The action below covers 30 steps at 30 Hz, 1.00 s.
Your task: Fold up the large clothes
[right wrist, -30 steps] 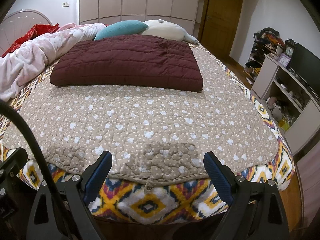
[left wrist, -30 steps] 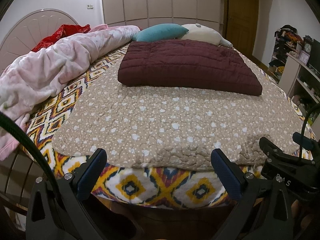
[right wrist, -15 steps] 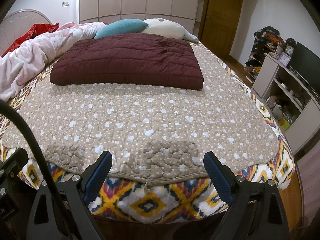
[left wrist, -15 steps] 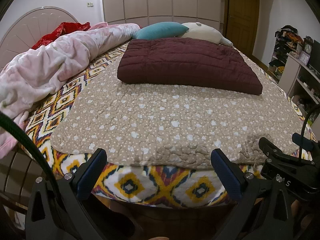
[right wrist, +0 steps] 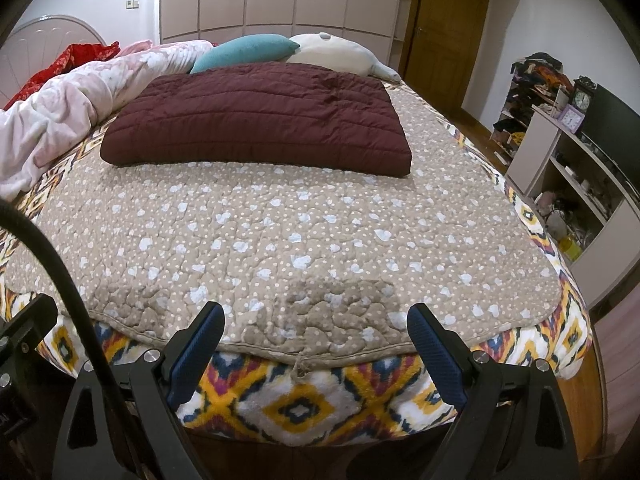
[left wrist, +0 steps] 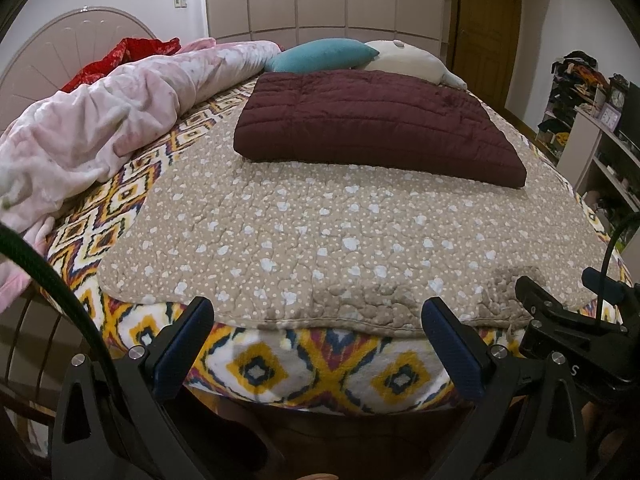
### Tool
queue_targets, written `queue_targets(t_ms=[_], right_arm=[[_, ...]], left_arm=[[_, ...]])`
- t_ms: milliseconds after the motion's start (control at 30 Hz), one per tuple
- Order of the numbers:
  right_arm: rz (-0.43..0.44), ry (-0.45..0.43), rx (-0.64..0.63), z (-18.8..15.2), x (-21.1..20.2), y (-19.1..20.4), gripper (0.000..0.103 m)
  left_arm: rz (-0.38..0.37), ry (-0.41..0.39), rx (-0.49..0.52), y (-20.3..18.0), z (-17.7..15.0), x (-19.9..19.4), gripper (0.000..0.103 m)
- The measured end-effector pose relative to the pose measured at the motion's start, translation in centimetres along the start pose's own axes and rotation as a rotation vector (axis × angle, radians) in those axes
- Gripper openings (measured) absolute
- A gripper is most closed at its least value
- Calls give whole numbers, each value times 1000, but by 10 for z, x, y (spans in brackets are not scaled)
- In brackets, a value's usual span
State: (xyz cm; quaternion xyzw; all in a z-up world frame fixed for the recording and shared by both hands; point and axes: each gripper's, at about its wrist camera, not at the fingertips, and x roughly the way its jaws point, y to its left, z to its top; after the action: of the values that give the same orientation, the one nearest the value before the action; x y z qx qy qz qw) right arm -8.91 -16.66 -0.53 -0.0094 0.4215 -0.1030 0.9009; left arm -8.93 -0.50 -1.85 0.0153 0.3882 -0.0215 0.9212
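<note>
both grippers, left (left wrist: 318,344) and right (right wrist: 316,344), spread wide, empty. maroon jacket (left wrist: 372,124) at 12 o'clock: long reach risks a shallow, slipping grip.

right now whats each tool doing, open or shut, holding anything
Left tool: open, holding nothing, at the near edge of the beige quilt.
Right tool: open, holding nothing, at the same quilt edge.

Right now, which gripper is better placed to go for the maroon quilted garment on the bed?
Hard to separate them. Both the left gripper and right gripper are open at the bed's foot, far from the maroon garment. It sits slightly more centred for the left.
</note>
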Motion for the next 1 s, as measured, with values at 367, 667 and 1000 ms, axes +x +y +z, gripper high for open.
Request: queue_targets(t_ms=[367,667,1000], right_arm=[[2,4,-2,1,1,1,95],[6,9,-20,3,4,4,95],[8,9,-20,3,5,4,95]], left_arm=[[0,18,-9,0,1,5,103],[-2,23,-12,1,1,6,103],[-2,24,-12,3,2,7,103]])
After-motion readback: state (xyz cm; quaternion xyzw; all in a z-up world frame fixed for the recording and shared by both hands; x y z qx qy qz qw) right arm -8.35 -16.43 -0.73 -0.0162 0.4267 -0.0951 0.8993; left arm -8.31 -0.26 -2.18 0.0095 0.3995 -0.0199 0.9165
